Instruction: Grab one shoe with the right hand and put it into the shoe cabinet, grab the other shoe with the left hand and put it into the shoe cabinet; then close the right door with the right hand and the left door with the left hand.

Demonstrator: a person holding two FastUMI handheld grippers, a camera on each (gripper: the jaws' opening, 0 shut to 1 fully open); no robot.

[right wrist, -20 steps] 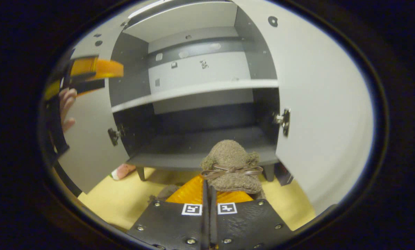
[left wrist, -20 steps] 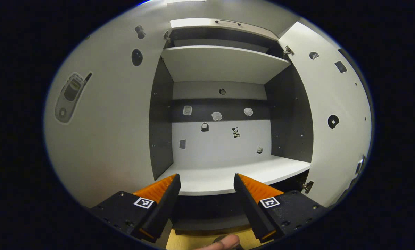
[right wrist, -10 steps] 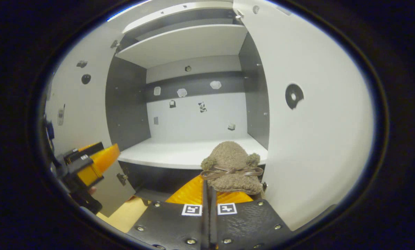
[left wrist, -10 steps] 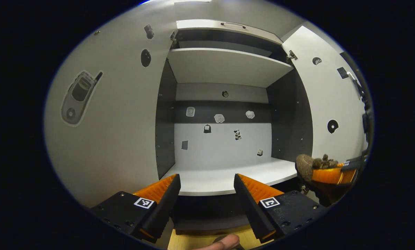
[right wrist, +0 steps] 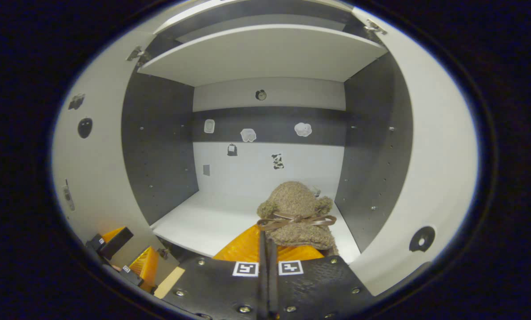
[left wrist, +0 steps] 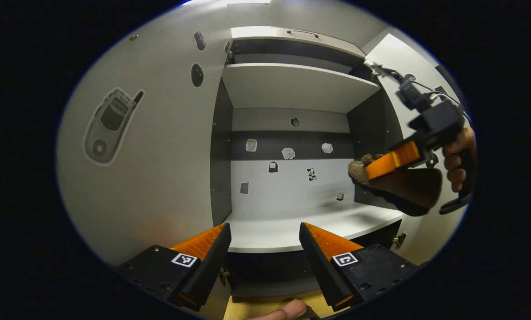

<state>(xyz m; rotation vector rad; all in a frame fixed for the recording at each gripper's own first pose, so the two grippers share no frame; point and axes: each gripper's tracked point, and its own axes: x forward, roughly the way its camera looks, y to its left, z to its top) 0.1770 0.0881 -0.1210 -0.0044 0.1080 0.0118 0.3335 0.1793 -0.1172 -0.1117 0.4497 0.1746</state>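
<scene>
Now your right gripper (right wrist: 266, 249) is clamped on the fuzzy brown shoe (right wrist: 295, 213), holding it above the white shelf (right wrist: 212, 220) inside the open shoe cabinet (right wrist: 158, 146). Your left gripper (left wrist: 265, 249) hangs spread apart, gripping nothing, before that shelf.

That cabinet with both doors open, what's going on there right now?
A person is loading a shoe cabinet using a handheld gripper in each hand. The right gripper, its jaws shut, is holding a fuzzy brown shoe with a ribbon bow, in the air over the white middle shelf, not yet set down. The left gripper waits in front of the cabinet with its jaws open and nothing between them. Both doors are open, and the shelves in view hold no shoes so far.
</scene>
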